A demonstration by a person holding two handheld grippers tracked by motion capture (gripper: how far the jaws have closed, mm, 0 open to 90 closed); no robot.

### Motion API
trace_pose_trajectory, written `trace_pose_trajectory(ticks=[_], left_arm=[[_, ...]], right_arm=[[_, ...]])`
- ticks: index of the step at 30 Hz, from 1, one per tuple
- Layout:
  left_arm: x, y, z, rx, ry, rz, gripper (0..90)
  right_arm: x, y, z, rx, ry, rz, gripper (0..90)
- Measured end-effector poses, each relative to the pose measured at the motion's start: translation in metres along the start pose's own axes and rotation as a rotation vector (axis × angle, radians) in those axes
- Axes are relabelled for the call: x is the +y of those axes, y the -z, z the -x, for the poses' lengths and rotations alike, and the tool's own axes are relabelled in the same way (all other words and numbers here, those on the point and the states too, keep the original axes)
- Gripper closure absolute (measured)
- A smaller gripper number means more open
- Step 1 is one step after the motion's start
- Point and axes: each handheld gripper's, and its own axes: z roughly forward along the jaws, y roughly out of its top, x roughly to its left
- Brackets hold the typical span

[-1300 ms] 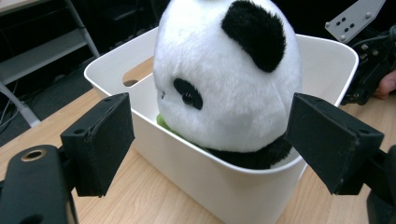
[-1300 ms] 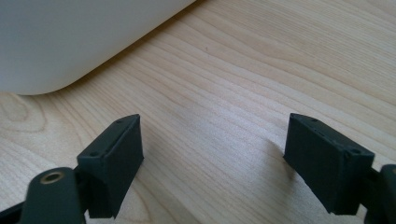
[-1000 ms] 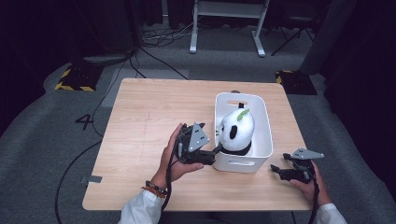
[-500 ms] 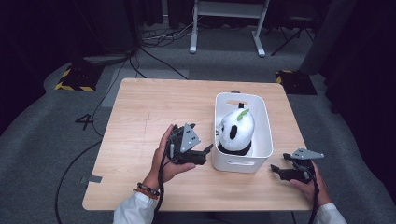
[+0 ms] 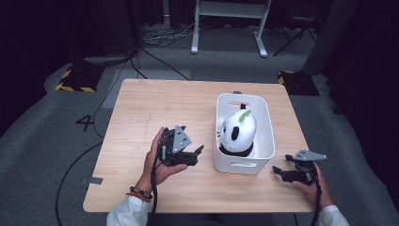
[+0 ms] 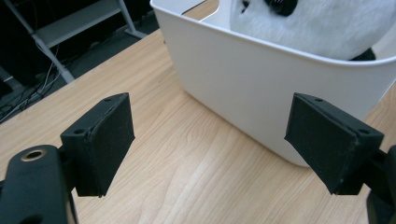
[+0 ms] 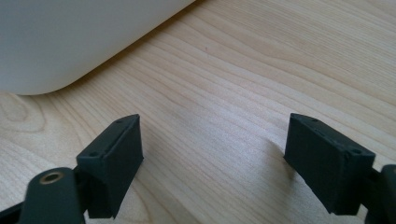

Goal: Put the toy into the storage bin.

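A white plastic bin [image 5: 244, 162] stands on the right half of the wooden table [image 5: 155, 108]. A black-and-white panda plush [image 5: 238, 132] with a green leaf on its head sits inside it. My left gripper [image 5: 200, 153] is open just left of the bin, jaws pointing at its near-left wall, nothing between them. In the left gripper view the bin [image 6: 261, 79] and the plush [image 6: 322, 25] lie ahead of the gripper [image 6: 210, 142]. My right gripper [image 5: 277, 170] is open at the table's front right, beside the bin's corner [image 7: 70, 42], with bare wood between its jaws [image 7: 212, 158].
Dark grey carpet surrounds the table, with cables [image 5: 155, 61] and a white desk frame [image 5: 228, 23] at the back. A yellow-and-black striped block [image 5: 75, 80] lies on the floor at the left. Bare tabletop stretches across the left and back.
My left gripper has drawn back leftward from the bin's wall and sunk a little toward the table. The right gripper has stayed where it was.
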Motion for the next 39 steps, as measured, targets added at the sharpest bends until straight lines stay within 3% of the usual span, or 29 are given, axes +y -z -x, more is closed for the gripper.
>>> trace_pose_trajectory(ticks=[19,39], left_arm=[[-0.029,-0.001,-0.014,0.045,0.016,-0.088,15.6],[-0.056,-0.005,-0.017,0.07,0.019,-0.166,15.7]], right_arm=[[0.0,0.0,0.0,0.0,-0.002,0.0,19.2],[0.0,0.0,0.0,0.0,-0.002,-0.001,19.2]])
